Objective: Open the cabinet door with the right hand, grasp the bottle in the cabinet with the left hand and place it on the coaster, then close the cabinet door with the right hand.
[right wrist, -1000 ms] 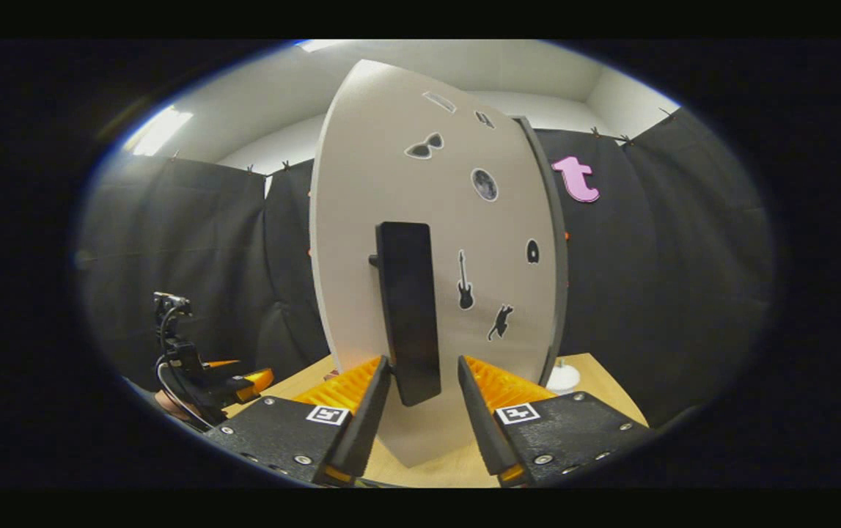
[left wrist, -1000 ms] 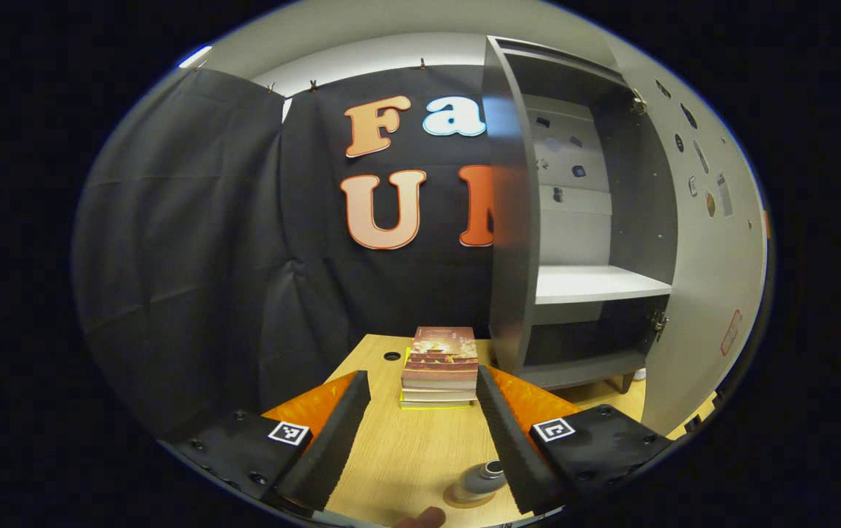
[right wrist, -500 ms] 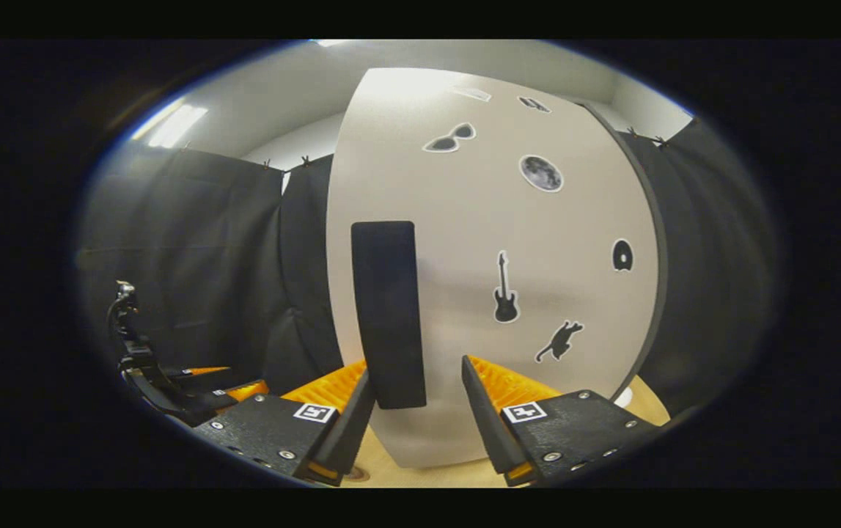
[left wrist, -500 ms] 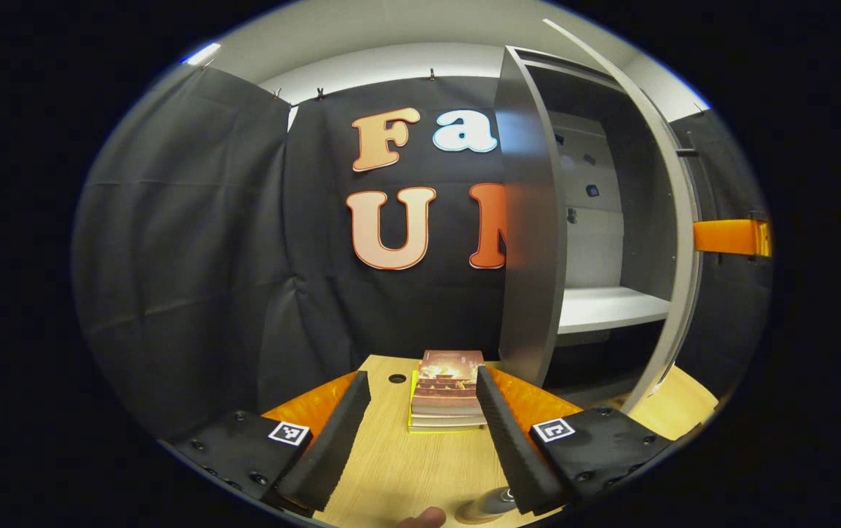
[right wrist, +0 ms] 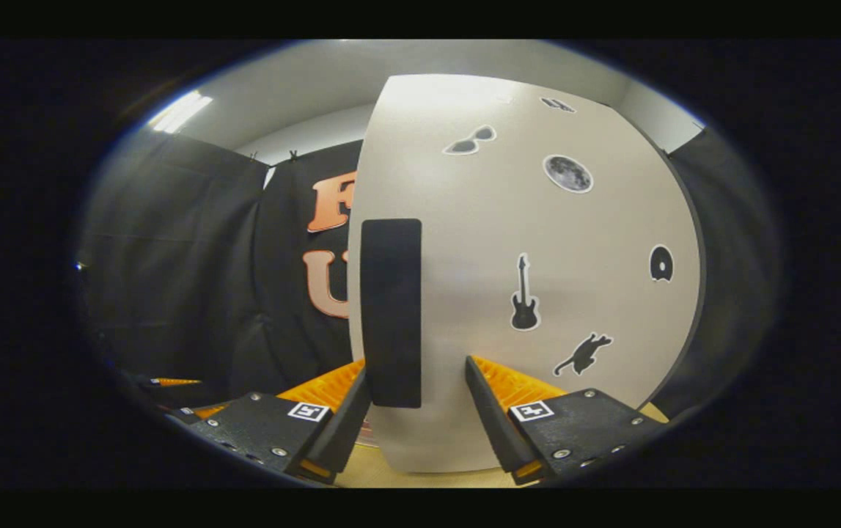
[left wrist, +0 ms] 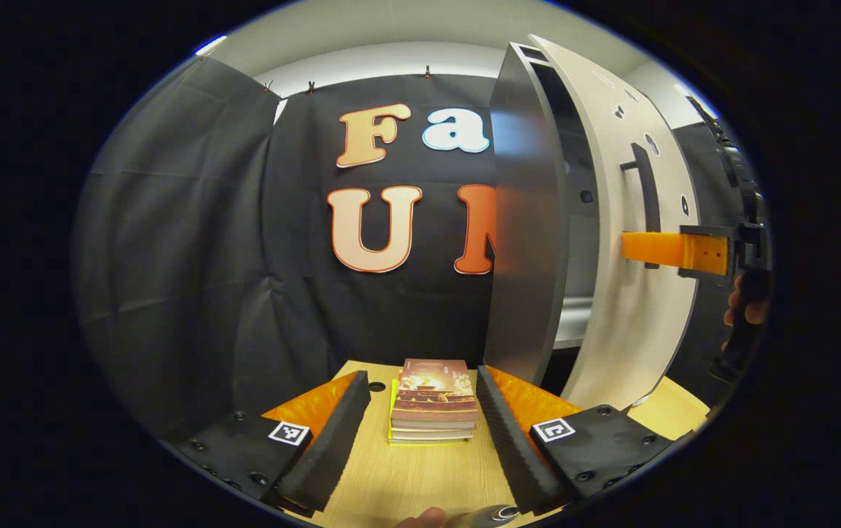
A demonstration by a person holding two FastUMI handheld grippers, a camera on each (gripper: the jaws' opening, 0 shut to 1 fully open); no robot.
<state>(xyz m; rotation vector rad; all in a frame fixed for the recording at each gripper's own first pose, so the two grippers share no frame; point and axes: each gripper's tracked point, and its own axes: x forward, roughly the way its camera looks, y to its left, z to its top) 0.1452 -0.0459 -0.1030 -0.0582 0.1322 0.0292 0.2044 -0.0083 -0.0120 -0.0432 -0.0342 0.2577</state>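
The cabinet door (right wrist: 530, 293) stands nearly shut, a narrow gap left against the cabinet (left wrist: 526, 220): the closing step, in my judgement. The right gripper (right wrist: 416, 411) straddles the door's black handle (right wrist: 391, 312), fingers open either side; contact is hard to tell. A last push toward the cabinet should seat it. The left gripper (left wrist: 420, 433) hangs open and empty before the cabinet, above the desk (left wrist: 420, 477), its books (left wrist: 432, 400) and what may be the bottle (left wrist: 490, 515).

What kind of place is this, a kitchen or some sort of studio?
Likely a staged recording booth, not a kitchen: black cloth hangs as walls, and a lone cabinet stands on a wooden table beside stacked books.
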